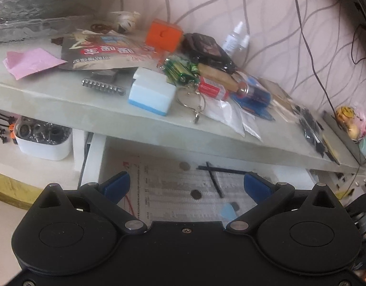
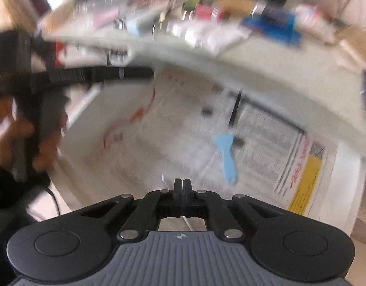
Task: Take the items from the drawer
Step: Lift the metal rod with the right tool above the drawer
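Note:
The open drawer [image 1: 94, 157] is lined with newspaper and holds coins [image 1: 195, 193], crossed black sticks [image 1: 214, 181] and a light blue plastic piece [image 1: 227, 211]. My left gripper [image 1: 186, 183] hovers over it, open, nothing between its blue pads [image 1: 118, 182]. In the blurred right wrist view, my right gripper [image 2: 182, 183] is above the drawer [image 2: 342, 190] with its jaws together. A thin white strip [image 2: 163, 178] seems pinched between them. The light blue piece [image 2: 227, 157] and a black stick [image 2: 234, 112] lie ahead of it.
The shelf top [image 1: 63, 100] above the drawer is crowded: a blue-white box [image 1: 150, 93], green batteries [image 1: 180, 70], a key ring [image 1: 191, 99], an orange block [image 1: 164, 34], and packets. A white tub of metal parts [image 1: 43, 138] sits left. A hand [image 2: 13, 138] holds the left gripper.

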{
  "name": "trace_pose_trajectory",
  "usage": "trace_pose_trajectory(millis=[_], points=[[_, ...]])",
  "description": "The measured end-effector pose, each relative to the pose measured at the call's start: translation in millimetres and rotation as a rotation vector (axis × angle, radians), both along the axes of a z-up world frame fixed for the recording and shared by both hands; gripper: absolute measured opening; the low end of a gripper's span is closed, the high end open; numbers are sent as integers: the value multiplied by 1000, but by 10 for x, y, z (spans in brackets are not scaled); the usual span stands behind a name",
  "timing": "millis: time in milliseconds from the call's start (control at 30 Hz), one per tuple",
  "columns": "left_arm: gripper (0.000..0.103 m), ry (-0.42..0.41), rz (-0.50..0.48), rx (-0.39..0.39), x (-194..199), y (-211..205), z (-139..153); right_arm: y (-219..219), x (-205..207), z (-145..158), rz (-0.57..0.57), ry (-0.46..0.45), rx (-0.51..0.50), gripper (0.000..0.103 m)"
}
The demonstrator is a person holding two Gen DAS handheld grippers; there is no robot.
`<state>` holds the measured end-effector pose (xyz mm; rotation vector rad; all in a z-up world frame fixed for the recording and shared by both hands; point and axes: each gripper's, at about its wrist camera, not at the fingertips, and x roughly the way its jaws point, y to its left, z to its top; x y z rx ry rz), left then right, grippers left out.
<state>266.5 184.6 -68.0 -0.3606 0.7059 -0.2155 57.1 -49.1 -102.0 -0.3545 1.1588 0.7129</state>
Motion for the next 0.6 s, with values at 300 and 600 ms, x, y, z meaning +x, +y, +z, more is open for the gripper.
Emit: trace_pose_trajectory(millis=[300, 600], points=[[103, 16, -3, -26, -1, 28, -19, 454, 154, -465, 269, 113, -240, 37], [103, 16, -56, -1, 12, -56, -13, 661, 243, -618, 367, 229, -340, 7]])
